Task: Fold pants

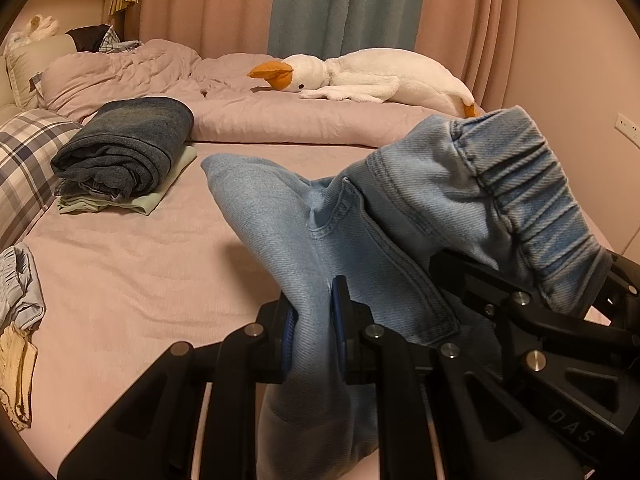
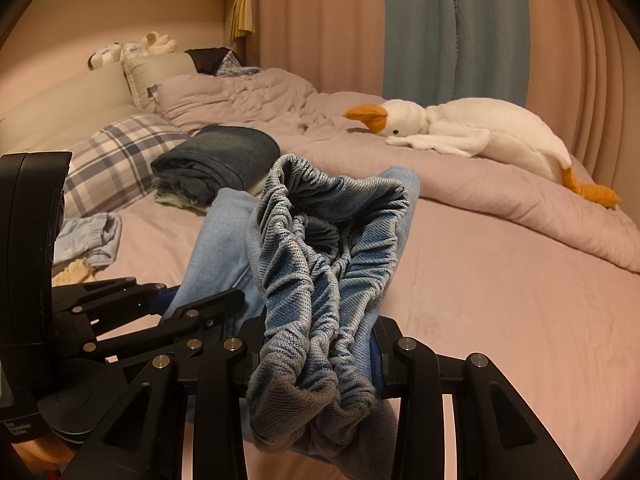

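Observation:
Light blue denim pants [image 1: 288,216] with an elastic waistband [image 1: 532,200] hang above the pink bed. My left gripper [image 1: 314,320] is shut on the fabric of the pants near the crotch seam. My right gripper [image 2: 320,344] is shut on the bunched elastic waistband [image 2: 320,264]. The two grippers are close together; the right one shows at the right of the left wrist view [image 1: 520,304] and the left one at the lower left of the right wrist view [image 2: 160,300]. The lower part of the pants hangs out of sight below the grippers.
A folded dark blue garment [image 1: 128,144] lies on a pale green one [image 1: 160,196] near a plaid pillow [image 1: 24,168]. A white goose plush [image 1: 360,76] lies on the rumpled duvet [image 1: 280,112]. Loose clothes [image 1: 20,292] lie at the left edge of the bed.

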Demonstrator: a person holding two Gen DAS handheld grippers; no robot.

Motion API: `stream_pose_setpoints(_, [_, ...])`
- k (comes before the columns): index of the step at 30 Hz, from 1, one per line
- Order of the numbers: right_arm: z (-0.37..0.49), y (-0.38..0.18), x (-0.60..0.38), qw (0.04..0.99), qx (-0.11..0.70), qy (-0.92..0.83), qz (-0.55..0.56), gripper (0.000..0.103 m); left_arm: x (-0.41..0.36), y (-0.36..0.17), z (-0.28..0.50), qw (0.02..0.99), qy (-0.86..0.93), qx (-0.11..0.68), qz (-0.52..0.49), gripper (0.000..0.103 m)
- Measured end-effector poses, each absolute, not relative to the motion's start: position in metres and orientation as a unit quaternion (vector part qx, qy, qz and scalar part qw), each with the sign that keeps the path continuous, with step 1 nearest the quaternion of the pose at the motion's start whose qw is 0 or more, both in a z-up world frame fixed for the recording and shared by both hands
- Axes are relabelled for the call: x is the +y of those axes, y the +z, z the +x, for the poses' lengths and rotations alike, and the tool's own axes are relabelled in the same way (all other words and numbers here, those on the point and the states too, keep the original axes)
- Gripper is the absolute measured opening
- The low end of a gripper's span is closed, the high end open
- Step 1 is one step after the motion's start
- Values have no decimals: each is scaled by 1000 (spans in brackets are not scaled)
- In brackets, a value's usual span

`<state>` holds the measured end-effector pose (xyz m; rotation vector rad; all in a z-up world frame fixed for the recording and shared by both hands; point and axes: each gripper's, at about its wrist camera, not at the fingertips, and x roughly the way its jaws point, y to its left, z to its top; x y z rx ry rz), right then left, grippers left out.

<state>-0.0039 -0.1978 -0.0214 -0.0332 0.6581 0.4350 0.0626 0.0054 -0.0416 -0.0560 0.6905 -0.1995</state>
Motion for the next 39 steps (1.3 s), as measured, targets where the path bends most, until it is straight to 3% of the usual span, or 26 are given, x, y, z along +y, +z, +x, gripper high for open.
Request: stream_pose_setpoints(39, [28, -51, -173, 911, 361, 199, -6, 39, 6, -79, 120, 923, -86, 375, -4, 16])
